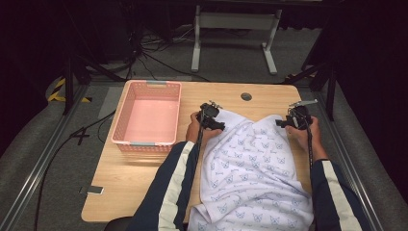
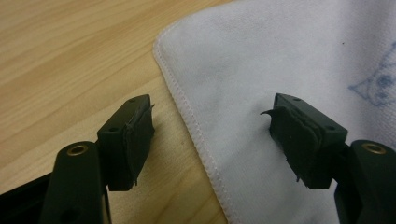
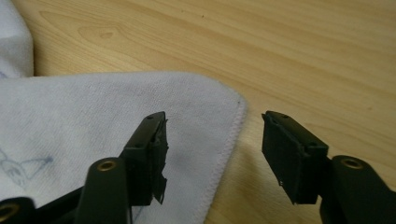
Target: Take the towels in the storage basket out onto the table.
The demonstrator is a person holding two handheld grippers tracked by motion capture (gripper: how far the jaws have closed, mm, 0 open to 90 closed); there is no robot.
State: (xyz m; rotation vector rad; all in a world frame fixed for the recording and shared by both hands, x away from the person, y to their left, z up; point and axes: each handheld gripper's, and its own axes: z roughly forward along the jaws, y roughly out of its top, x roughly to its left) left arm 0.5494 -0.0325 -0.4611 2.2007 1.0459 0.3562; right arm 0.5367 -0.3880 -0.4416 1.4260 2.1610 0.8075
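Note:
A white cloth (image 1: 250, 163) printed with small blue figures lies spread over the wooden table (image 1: 139, 183), hanging off the near edge. My left gripper (image 1: 217, 124) sits at the cloth's far left corner. Its jaws stand open, straddling the stitched hem (image 2: 196, 135) without pressing it. My right gripper (image 1: 283, 122) is at the cloth's far right corner (image 3: 224, 107), also open, one finger (image 3: 149, 154) over the cloth and the other finger (image 3: 289, 154) over bare wood. Nothing is pinched by either.
A pink plastic basket (image 1: 126, 120) stands on the table's far left, left of my left gripper. A round cable hole (image 1: 246, 96) sits near the table's far edge. Bare wood lies in front of the basket. A small flat object (image 1: 92, 190) rests at the near left edge.

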